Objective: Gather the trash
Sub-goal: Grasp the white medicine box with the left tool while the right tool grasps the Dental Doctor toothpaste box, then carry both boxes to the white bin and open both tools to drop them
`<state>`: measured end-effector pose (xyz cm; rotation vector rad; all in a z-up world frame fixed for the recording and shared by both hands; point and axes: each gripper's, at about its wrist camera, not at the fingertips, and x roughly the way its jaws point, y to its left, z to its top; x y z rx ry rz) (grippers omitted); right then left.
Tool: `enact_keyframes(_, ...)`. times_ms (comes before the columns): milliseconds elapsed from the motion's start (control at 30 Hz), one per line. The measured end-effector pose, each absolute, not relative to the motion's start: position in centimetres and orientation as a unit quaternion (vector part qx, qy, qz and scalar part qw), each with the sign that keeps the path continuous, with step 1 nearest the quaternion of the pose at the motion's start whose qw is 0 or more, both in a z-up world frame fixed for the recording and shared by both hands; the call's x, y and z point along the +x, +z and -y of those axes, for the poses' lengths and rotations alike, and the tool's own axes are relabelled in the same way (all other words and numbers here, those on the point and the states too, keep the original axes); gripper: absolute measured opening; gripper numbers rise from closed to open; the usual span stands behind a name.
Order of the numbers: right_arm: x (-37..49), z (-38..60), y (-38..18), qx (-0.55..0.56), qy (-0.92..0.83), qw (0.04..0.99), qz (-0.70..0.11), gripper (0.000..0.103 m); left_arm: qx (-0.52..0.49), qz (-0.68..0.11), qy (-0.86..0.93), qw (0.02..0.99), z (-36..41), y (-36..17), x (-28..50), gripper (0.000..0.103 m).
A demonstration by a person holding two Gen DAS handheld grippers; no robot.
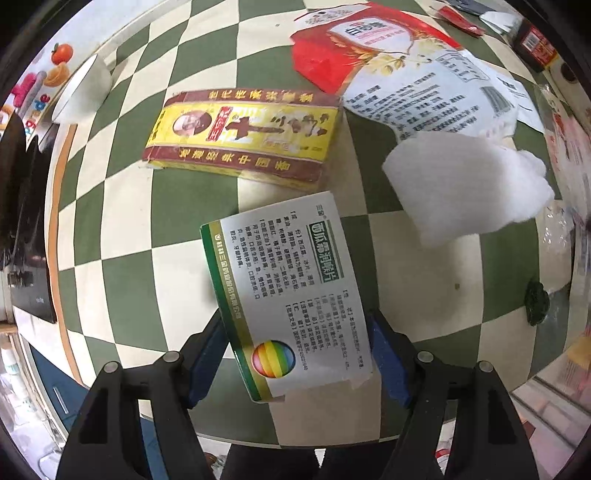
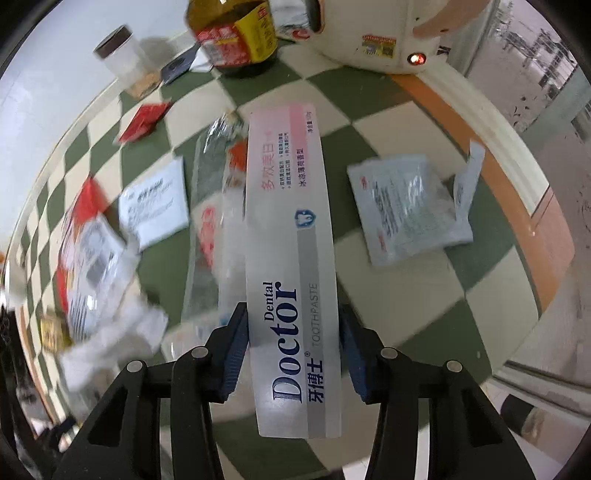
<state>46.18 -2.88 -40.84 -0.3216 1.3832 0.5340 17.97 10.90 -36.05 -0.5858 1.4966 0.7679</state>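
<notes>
A white and green medicine box (image 1: pixel 288 288) sits between the blue pads of my left gripper (image 1: pixel 295 325), which is shut on its two long edges over the green and cream checkered tablecloth (image 1: pixel 122 221). Beyond it lie a yellow and red carton (image 1: pixel 243 136), a red and white bag (image 1: pixel 388 66) and a white wad of tissue (image 1: pixel 465 184). In the right wrist view, my right gripper (image 2: pixel 292 314) is shut on a long white Dental Doctor toothpaste box (image 2: pixel 288 206), one pad against each side. A clear plastic wrapper (image 2: pixel 214 206) lies under the box to its left.
A white bowl (image 1: pixel 85 88) stands near the table's left edge. Around the toothpaste box lie a plastic packet (image 2: pixel 402 206), a white paper slip (image 2: pixel 155 199) and a red sachet (image 2: pixel 142 118). A lidded jar (image 2: pixel 125 59), a brown bottle (image 2: pixel 236 33) and a white appliance (image 2: pixel 369 33) stand behind.
</notes>
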Motion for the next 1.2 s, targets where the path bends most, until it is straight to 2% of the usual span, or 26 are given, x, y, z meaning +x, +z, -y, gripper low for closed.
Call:
enact_keyframes(133,43.8,4.0,-41.2,-0.185,0.253,0.71,-0.63,0.05,-0.269,-0.645,0.337,0.631,-11.6,-37.1,16.9,0.071)
enact_keyframes(267,43.7,3.9,-42.5,-0.178,0.244,0.707,-0.639,0.052,-0.261,-0.646,0.336,0.633,-12.3,-37.7,16.5,0.071)
enact_keyframes(367,43.4,3.7,-42.3,-0.175,0.243,0.719,-0.627,0.049,-0.238,-0.652,0.338,0.635,-11.5,-37.7,17.2,0.069)
enact_keyframes(600,40.3,6.5,-39.4,-0.143,0.256,0.745,-0.599,0.048,-0.171,-0.62,0.348,0.682,-9.1,-33.4,17.4,0.068)
enact_keyframes(867,36.6,8.4,-33.3,-0.101,0.26,0.78,-0.561,0.048,-0.096,-0.564,0.333,0.75,-8.3,-27.9,16.6,0.068)
enact_keyframes(1033,32.8,9.0,-30.2,-0.06,0.237,0.807,-0.538,0.048,-0.053,-0.536,0.298,0.788,-7.3,-25.6,16.1,0.068)
enact_keyframes(1200,28.9,13.4,-28.8,-0.005,0.185,0.829,-0.528,0.048,0.005,-0.506,0.226,0.832,-3.0,-24.3,16.4,0.068)
